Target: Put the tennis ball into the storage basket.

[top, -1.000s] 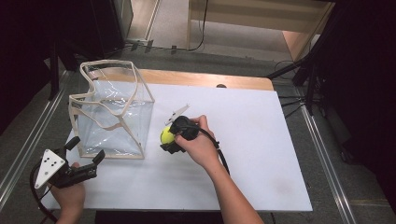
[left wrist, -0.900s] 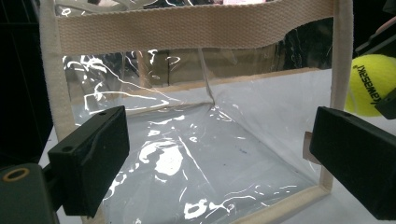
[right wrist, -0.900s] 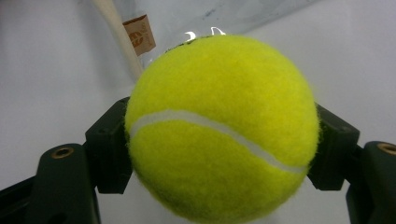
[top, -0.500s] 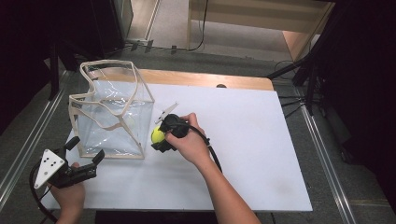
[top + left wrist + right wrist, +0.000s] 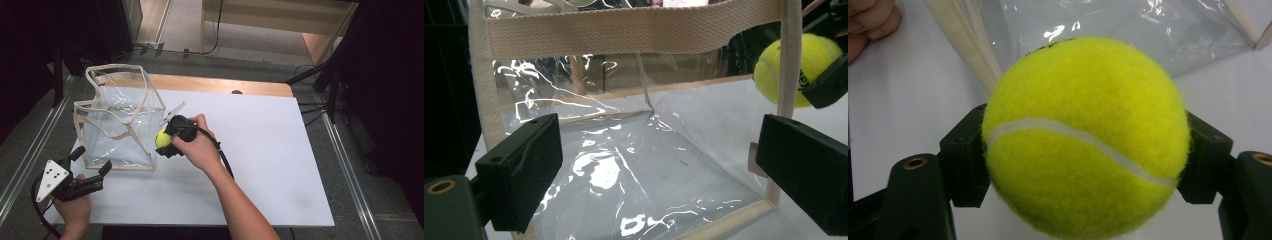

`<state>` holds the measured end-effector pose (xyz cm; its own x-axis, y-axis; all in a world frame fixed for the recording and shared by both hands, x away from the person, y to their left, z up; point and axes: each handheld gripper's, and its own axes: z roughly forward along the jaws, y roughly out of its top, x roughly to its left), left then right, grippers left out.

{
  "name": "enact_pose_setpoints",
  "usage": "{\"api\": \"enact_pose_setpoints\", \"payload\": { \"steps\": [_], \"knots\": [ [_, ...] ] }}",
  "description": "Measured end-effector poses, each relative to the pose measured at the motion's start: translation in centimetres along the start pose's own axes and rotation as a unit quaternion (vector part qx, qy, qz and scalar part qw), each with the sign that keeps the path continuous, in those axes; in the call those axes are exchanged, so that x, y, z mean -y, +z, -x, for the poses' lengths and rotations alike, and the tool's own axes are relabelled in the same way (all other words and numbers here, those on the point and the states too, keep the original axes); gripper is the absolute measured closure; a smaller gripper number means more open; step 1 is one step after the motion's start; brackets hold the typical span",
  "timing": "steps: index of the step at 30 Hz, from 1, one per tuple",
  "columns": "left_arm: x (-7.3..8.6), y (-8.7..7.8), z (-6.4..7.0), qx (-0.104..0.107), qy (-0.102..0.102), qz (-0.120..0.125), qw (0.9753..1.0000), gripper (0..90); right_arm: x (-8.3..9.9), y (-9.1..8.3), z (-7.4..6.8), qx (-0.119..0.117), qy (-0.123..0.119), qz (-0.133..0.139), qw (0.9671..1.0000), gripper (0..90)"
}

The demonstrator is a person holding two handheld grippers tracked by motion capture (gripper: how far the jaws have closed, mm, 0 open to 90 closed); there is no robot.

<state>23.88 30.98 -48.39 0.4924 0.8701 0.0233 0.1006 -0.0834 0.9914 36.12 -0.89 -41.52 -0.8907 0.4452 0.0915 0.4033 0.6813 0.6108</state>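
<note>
Tennis ball [image 5: 162,138] clamped in the right gripper [image 5: 169,139], right beside the clear bag [image 5: 116,131]

Ball sits at the bag's 3 o'clock; the jaw contact is seen up close in the right gripper view. Left gripper [image 5: 92,167], jaws spread wide and empty, is parked at the bag's 7 o'clock on the white table [image 5: 280,165].

Likely a lab: white table [image 5: 270,150], floor rails [image 5: 30,160].
</note>
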Motion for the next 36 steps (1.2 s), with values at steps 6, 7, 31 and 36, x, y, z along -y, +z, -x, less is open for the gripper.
{"api": "enact_pose_setpoints", "payload": {
  "steps": [6,7,31,36],
  "knots": [
    [0.0,0.1,0.0,0.0,-0.003,0.002,1.0,5.3,-1.3,-1.6,0.2,-0.003,-0.004,0.013,0.9999,23.0],
    [0.0,0.1,0.0,0.001,-0.002,0.002,1.0,5.4,-1.5,-1.8,0.3,-0.002,-0.007,0.014,0.9999,23.0],
    [0.0,0.0,0.0,0.001,-0.005,0.004,1.0,5.4,-4.8,-5.4,0.8,-0.006,-0.018,0.036,0.9992,23.1],
    [0.0,0.0,0.0,0.001,-0.004,0.003,1.0,5.3,-5.5,-6.1,0.9,-0.005,-0.021,0.043,0.9988,23.2]
  ]
}}
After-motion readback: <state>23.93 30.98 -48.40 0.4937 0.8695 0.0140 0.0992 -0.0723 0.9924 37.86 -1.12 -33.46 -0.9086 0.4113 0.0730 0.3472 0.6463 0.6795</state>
